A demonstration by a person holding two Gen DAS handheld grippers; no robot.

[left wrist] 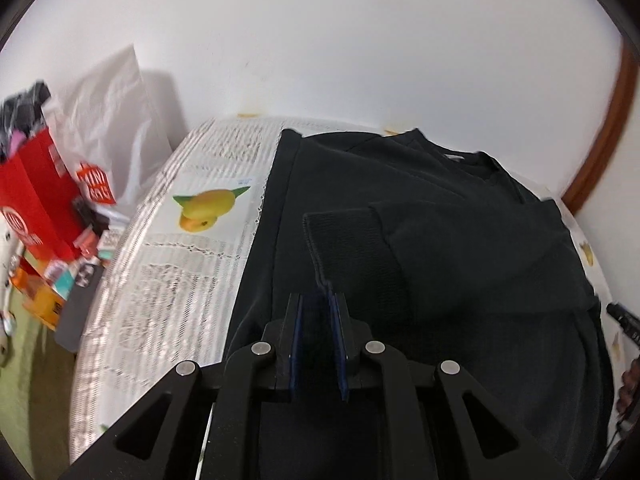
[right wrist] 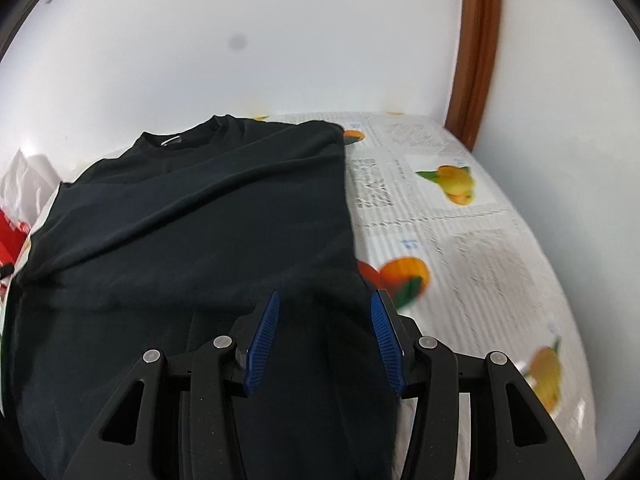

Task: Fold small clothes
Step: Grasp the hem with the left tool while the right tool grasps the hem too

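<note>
A black long-sleeved top (left wrist: 440, 208) lies on a table covered with a fruit-print cloth (left wrist: 180, 248), its collar toward the wall. My left gripper (left wrist: 318, 300) is shut on the ribbed cuff (left wrist: 348, 240) of a sleeve and holds it over the body of the top. In the right wrist view the top (right wrist: 200, 216) lies flat with its right side folded in. My right gripper (right wrist: 325, 300) is open and empty, hovering just above the lower right part of the top.
A red shopping bag (left wrist: 36, 200), a white plastic bag (left wrist: 116, 120) and small boxes stand left of the table. A dark phone (left wrist: 80, 304) lies near the table's left edge. A white wall is close behind, with a brown wooden frame (right wrist: 476, 52) at right.
</note>
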